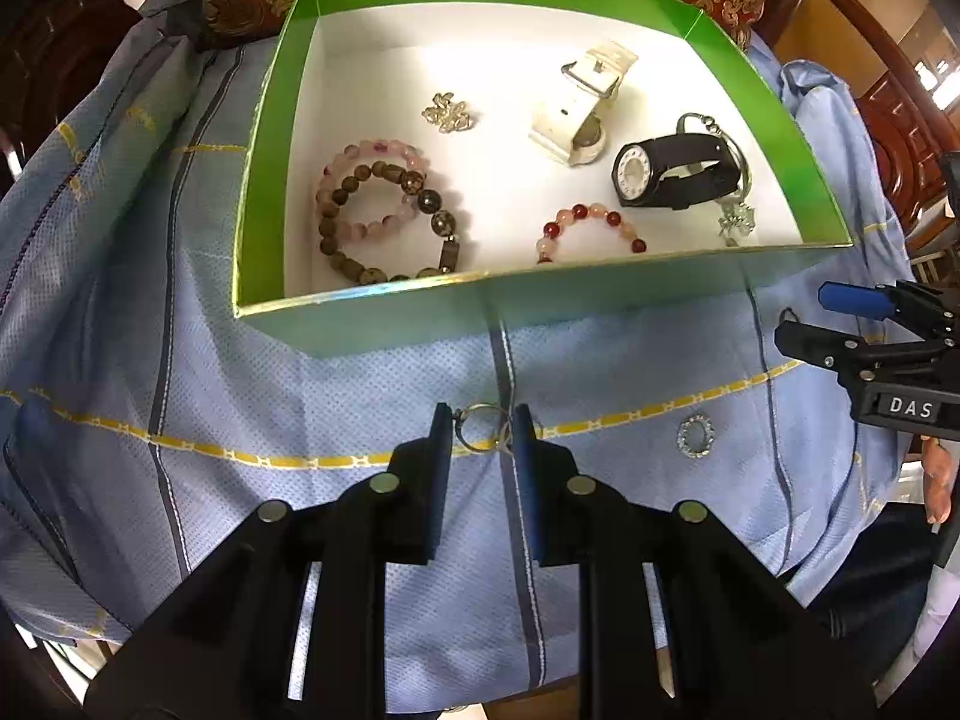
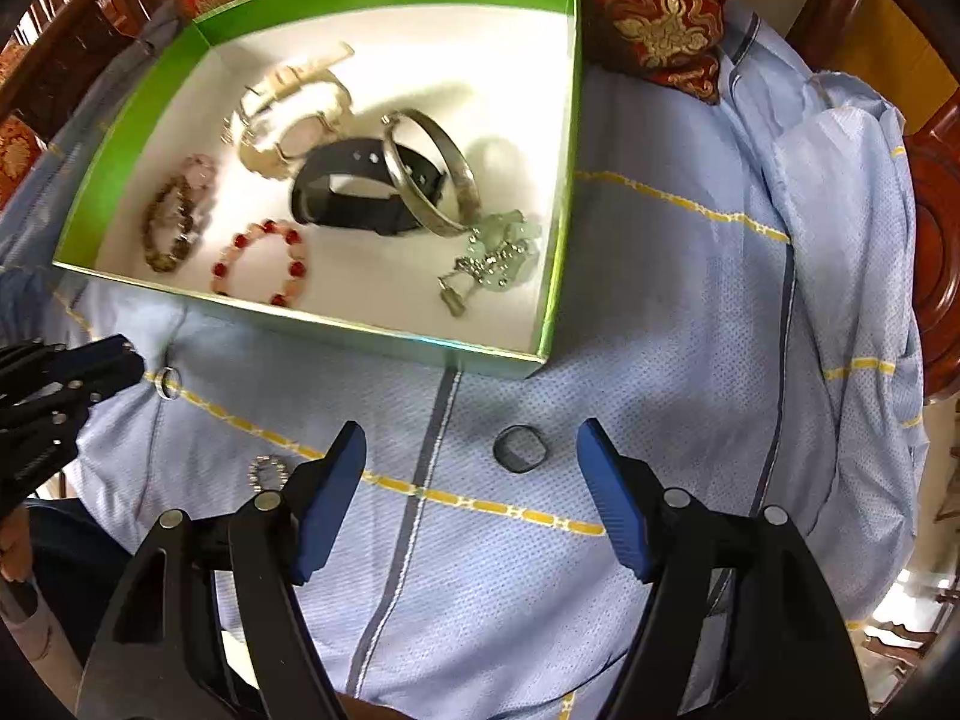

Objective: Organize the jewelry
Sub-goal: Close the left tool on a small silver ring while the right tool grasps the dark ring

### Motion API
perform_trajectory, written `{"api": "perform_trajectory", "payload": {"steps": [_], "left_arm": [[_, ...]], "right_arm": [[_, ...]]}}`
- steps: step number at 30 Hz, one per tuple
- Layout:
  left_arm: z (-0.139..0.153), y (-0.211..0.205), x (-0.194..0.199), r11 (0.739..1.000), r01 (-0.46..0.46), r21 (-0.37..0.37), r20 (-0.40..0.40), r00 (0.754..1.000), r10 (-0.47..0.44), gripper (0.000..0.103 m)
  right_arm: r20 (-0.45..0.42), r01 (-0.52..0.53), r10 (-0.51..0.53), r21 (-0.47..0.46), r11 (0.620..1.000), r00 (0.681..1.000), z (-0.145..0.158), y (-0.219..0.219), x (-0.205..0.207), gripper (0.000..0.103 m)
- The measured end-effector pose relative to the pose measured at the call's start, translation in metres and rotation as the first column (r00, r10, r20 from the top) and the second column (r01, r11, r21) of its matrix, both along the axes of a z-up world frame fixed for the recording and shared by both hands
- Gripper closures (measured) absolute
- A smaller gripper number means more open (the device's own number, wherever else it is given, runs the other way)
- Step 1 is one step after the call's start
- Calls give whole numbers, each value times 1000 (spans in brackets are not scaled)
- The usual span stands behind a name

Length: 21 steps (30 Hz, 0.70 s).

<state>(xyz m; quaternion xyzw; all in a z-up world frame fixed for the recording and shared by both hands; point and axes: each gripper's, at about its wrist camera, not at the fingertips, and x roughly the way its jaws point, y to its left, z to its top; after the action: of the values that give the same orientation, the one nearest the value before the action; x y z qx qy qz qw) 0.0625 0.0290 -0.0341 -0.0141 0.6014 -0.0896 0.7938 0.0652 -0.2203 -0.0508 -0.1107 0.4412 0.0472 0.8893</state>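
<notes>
Nearest, left tongs (image 1: pixel 480 429) nipped in on a thin silver ring (image 1: pixel 480 435) lying on the blue cloth (image 1: pixel 360 372): light, stiff, slick, best gripped across the band. Right tongs (image 2: pixel 471 450) spread wide around a dark ring (image 2: pixel 519 449). Beyond, green box (image 1: pixel 273 138) with bracelets and watches.

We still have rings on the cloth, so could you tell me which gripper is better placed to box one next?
Left: the left gripper is already shut on the silver ring; the right gripper is open.
</notes>
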Motion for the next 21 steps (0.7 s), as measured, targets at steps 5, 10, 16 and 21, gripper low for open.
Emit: {"api": "perform_trajectory", "payload": {"steps": [5,10,16,21], "left_arm": [[3,-9,0,1000,11,3,3,1000,-11,82],[0,-9,1,1000,14,7,1,1000,-14,82],[0,-7,0,1000,16,9,4,1000,-16,82],[6,-8,-4,1000,21,3,23,1000,-21,82]], "right_arm": [[-44,8,-11,-62,998,999,-15,5,8,52],[-41,21,-24,-69,997,999,-18,3,12,65],[-37,-11,9,-37,999,999,-13,6,8,81],[-1,-64,64,-10,998,998,-3,21,-6,81]]}}
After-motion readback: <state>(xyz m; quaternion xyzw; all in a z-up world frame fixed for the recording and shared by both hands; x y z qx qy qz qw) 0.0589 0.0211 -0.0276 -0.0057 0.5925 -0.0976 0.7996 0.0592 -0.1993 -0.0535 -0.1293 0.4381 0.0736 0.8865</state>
